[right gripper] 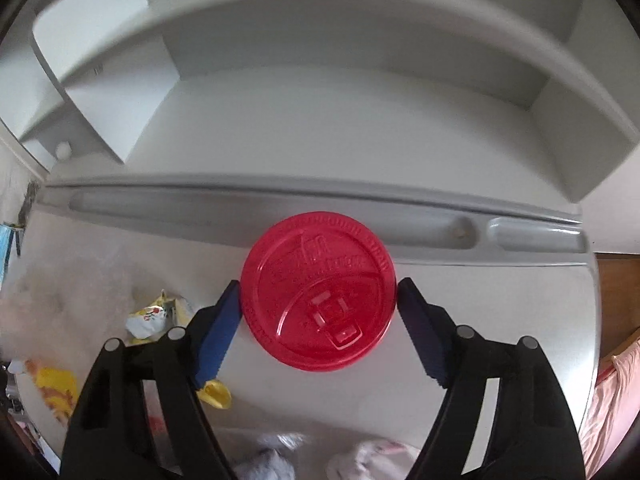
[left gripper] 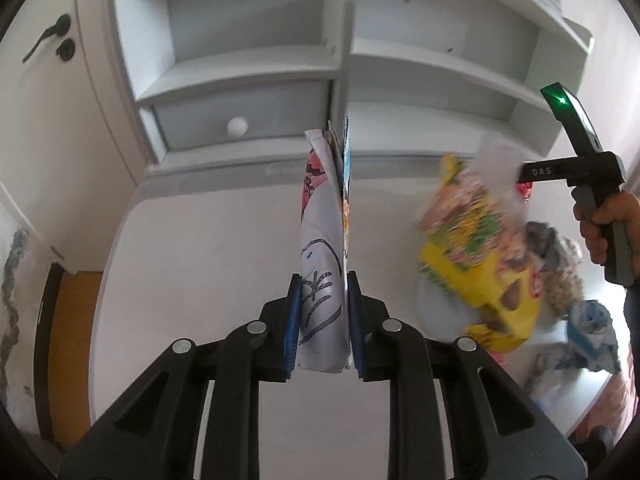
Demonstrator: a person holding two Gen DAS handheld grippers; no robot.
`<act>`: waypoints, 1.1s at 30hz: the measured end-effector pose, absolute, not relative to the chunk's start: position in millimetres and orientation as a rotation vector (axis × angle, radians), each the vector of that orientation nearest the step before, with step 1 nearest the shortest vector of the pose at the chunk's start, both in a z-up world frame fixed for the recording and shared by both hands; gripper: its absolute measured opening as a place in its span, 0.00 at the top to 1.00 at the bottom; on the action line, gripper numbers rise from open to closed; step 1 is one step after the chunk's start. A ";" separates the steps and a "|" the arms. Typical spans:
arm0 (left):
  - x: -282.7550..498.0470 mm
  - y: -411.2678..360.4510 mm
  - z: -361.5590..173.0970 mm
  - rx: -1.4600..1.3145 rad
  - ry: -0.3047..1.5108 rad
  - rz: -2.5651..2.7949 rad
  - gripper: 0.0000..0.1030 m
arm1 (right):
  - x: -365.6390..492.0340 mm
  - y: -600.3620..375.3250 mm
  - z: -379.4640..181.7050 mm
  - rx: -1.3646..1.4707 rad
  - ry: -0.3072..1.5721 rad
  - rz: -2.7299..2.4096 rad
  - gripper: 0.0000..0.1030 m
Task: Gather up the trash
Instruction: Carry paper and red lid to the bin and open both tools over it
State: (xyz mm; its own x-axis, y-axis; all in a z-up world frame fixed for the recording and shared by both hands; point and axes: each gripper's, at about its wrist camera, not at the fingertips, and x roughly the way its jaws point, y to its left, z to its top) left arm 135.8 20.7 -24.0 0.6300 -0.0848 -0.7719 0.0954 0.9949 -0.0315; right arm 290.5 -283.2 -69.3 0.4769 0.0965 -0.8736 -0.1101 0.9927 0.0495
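Observation:
My left gripper [left gripper: 323, 280] is shut on a folded white paper with drawings [left gripper: 322, 264], held upright above the white desk [left gripper: 200, 260]. My right gripper [right gripper: 319, 284] is shut on a round red plastic cup lid [right gripper: 318, 292], held above the desk [right gripper: 500, 304]. In the left wrist view the right gripper's black body [left gripper: 576, 172] and the hand holding it show at the right. A blurred heap of trash with a yellow wrapper [left gripper: 480, 264] lies on the desk's right side. More wrappers [right gripper: 152, 316] lie at the left in the right wrist view.
White shelves with a drawer and round knob [left gripper: 237, 125] stand at the back of the desk. A door with a dark handle [left gripper: 48, 40] is at the left. A pen groove [right gripper: 280, 208] runs along the desk's back. Crumpled white trash [right gripper: 276, 456] lies near the front edge.

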 end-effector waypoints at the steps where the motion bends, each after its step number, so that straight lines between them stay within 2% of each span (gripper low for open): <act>1: 135.5 16.6 -21.0 0.013 0.879 -0.110 0.80 | 285.1 -289.8 -62.9 -0.003 1.052 0.119 0.27; 9: 114.9 -66.9 26.4 0.055 0.796 -0.293 0.80 | 152.9 -408.1 -2.2 0.119 0.857 -0.014 0.26; 13: 94.4 -151.4 35.3 0.086 0.783 -0.486 0.80 | 54.1 -483.4 -2.5 0.189 0.796 -0.175 0.26; 18: 51.7 -277.1 23.0 0.156 0.783 -0.768 0.80 | -84.9 -582.9 -36.6 0.338 0.774 -0.419 0.26; 24: -27.6 -423.3 -19.8 0.282 0.829 -1.101 0.80 | -222.2 -661.8 -96.7 0.527 0.790 -0.651 0.26; 27: -60.3 -479.6 -55.2 0.352 0.882 -1.233 0.80 | -263.9 -681.1 -134.6 0.607 0.818 -0.721 0.26; 33: -81.4 -576.0 -166.4 0.496 1.048 -1.346 0.80 | -298.4 -704.8 -217.8 0.747 0.914 -0.771 0.26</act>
State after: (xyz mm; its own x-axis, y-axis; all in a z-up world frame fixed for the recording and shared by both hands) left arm -81.4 -576.0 -166.4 -0.1109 -0.5433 -0.8322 0.9399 0.2147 -0.2654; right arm -298.4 -704.8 -217.8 0.3956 -0.2515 -0.8833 0.8283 0.5132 0.2248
